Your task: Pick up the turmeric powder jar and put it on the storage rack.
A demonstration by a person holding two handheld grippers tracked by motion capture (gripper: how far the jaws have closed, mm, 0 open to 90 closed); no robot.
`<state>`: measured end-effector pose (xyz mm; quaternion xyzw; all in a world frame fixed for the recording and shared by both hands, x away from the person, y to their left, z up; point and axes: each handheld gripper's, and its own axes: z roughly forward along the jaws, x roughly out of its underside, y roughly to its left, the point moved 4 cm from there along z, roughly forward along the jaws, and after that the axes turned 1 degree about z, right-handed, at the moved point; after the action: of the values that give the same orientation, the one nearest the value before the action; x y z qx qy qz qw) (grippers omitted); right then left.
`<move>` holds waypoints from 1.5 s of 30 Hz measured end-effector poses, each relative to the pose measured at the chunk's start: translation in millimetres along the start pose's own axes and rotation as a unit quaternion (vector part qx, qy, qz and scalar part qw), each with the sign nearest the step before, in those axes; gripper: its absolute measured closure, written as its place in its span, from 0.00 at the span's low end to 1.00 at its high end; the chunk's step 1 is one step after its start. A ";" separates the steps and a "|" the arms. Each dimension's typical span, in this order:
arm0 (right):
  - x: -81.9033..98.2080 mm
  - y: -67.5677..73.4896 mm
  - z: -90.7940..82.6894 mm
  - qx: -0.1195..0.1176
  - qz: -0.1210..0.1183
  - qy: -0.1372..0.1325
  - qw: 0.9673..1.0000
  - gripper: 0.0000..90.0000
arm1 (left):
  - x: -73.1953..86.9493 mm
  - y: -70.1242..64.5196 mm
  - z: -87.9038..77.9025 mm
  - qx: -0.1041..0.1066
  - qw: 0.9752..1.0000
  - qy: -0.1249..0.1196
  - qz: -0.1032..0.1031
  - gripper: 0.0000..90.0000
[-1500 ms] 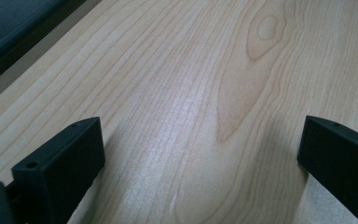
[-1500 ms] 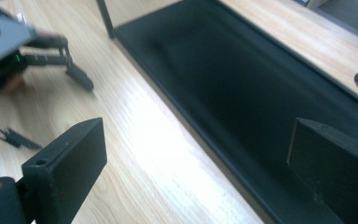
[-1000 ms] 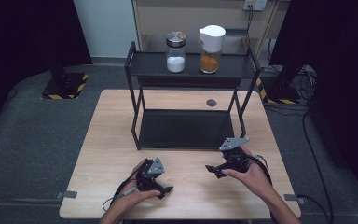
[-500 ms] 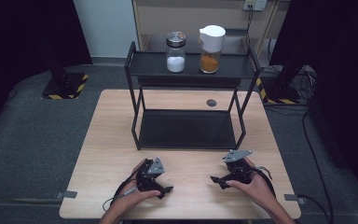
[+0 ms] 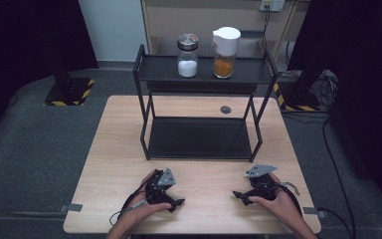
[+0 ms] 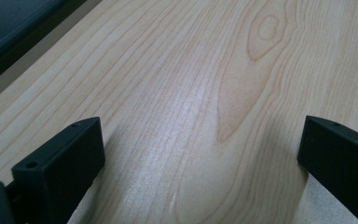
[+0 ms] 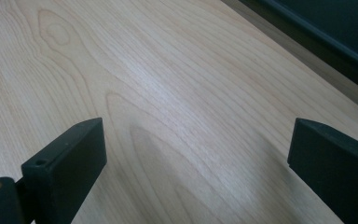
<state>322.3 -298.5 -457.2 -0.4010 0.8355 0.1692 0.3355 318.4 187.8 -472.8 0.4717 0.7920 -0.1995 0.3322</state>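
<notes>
The black metal rack (image 5: 201,137) stands in the middle of the wooden table (image 5: 114,154), and its lower shelf is bare. On its top shelf are two jars side by side, apart from each other: a glass jar of white powder (image 5: 187,56) with a metal lid, and a jar of orange powder (image 5: 226,52) with a white pouring lid. Both are upright. I hold my left gripper (image 5: 177,204) low over the near edge of the table, well short of the rack, its jaws spread wide with only bare wood grain between them. My right gripper (image 5: 238,197) sits likewise at the near edge, jaws released and wide, nothing between them. The two grippers point roughly toward each other across the tabletop. In each gripper view a dark edge of the rack shows in a far corner, so I am close to it but not touching it. A small dark round thing (image 5: 225,109) lies on the table behind the rack; I cannot tell what it is. As I judge it, nothing is in hand right now: both jars stand settled on the top shelf and my grippers are parked clear. Either the shelving is finished, or any further handling of the jars has yet to start with a reach up to the top shelf.
</notes>
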 end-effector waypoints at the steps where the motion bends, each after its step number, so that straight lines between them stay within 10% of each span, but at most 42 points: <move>1: 2.1 -1.1 -0.9 0.001 0.003 -0.001 1.000 0.06 | 0.1 0.0 0.0 0.000 1.000 0.000 0.000 0.00; 45: 33.7 -20.1 -13.9 0.049 0.047 -0.016 0.998 0.02 | 0.0 0.0 0.0 0.000 1.000 0.000 0.000 0.00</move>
<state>316.9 -337.5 -471.0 -0.3417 0.8552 0.1496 0.3600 318.4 187.8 -472.9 0.4717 0.7921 -0.1995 0.3322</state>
